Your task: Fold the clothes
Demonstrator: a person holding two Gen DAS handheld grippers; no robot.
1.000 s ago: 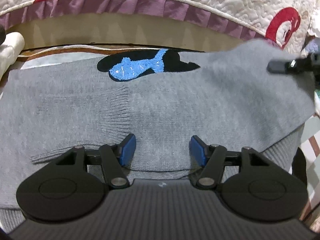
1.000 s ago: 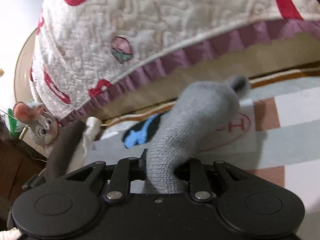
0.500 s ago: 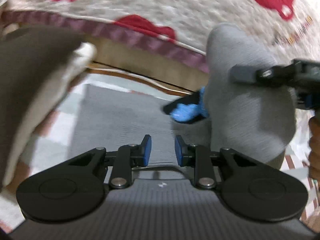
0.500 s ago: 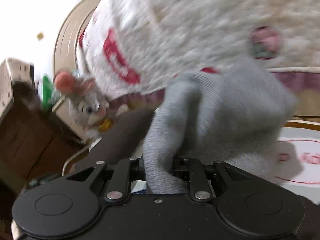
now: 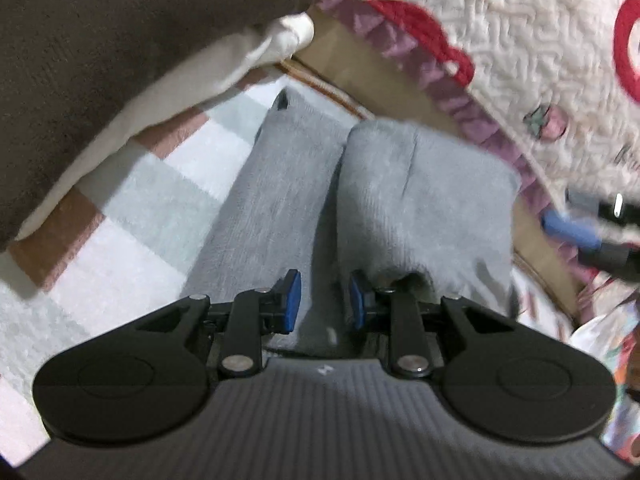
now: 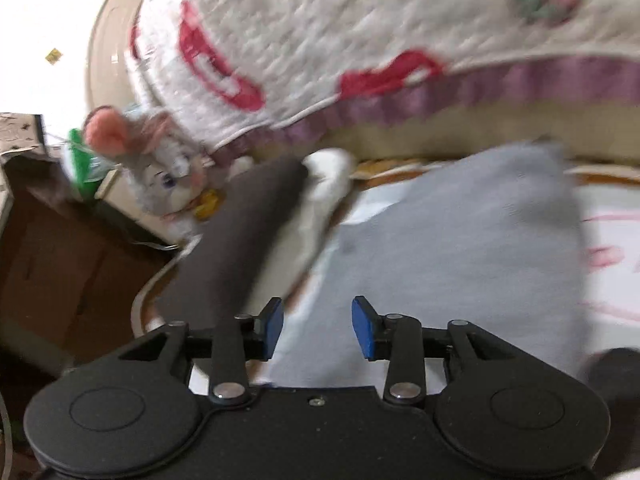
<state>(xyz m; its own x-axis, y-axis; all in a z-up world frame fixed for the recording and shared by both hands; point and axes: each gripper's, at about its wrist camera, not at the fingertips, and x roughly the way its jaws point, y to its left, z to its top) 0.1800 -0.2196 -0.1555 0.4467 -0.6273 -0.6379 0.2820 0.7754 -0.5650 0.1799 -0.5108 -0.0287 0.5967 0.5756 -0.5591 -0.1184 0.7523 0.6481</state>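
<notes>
Grey sweater (image 5: 400, 200) lies on a checked rug (image 5: 132, 220), folded into a bundle; in the left wrist view it fills centre to 2 o'clock, a flat grey strip beside it at 11 o'clock. Left gripper (image 5: 320, 300): blue pads narrowly apart, the gap has just widened a little, and a fold of the grey knit runs down between them; whether the pads press on it, cannot tell. Right gripper (image 6: 318, 330): jaws have just been opening, now released, nothing between the pads, sweater (image 6: 460, 248) lying flat just past them from centre to 2 o'clock. Its blurred blue pad also shows in the left wrist view at 3 o'clock. Dark brown and white cushion (image 5: 120, 60) crowds in at 10 o'clock, close over the rug edge; in the right wrist view it (image 6: 240, 240) sits at 10 o'clock just beside the sweater. Quilted cover (image 5: 500, 40) with red shapes and purple frill hangs behind, 12 to 2 o'clock. Plush mouse toy (image 6: 160, 160) at 10 o'clock, brown cabinet (image 6: 52, 248) at 9 o'clock. Both views motion-blurred.
</notes>
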